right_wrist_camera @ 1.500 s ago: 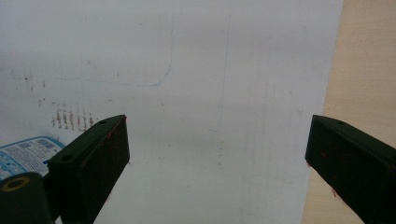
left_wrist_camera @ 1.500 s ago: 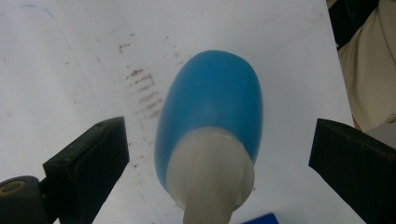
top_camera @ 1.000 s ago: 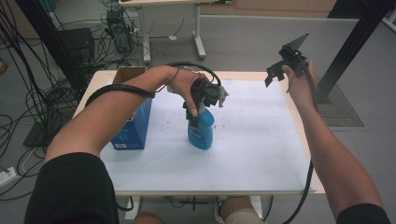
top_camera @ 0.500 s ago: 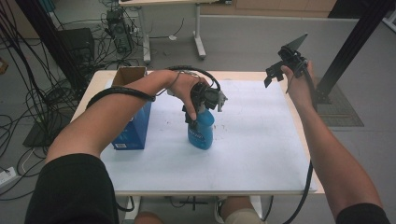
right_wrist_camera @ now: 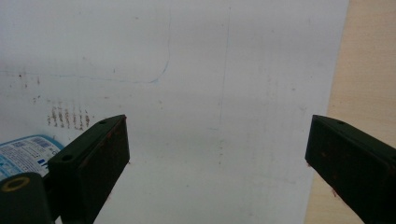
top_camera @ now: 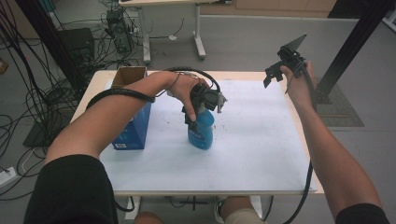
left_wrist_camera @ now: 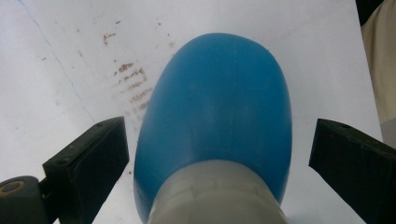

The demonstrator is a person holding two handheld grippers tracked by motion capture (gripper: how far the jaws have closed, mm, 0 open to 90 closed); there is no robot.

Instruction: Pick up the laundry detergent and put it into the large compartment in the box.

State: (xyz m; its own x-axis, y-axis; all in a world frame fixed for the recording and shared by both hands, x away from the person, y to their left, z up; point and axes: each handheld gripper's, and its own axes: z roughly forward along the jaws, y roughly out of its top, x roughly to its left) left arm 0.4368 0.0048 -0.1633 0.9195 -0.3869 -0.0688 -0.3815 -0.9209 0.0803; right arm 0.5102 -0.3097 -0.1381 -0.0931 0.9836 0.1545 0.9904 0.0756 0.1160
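So the whole thing here comes down to the left tool (top_camera: 204, 108) sitting straight above the blue plastic bottle with the pale cap (top_camera: 201, 133). The bottle stands upright on the white sheet covering the table (top_camera: 261, 154), roughly in the middle, a bit left of centre, with the blue cardboard box (top_camera: 133, 128) just beside it on the left. Its long axis runs straight up, and the left tool looks right down along it: in the left gripper view the pale cap and blue shoulder (left_wrist_camera: 219, 126) sit between the two black jaws, which are spread wide with clear gaps on both sides, touching nothing as far as I can tell.

The right tool (top_camera: 285, 70) is well apart, held up over the far right corner of the table, jaws also spread and holding nothing.

My guess is the left one just needs to drop a little and squeeze in on the neck. It's way nearer, no contest.
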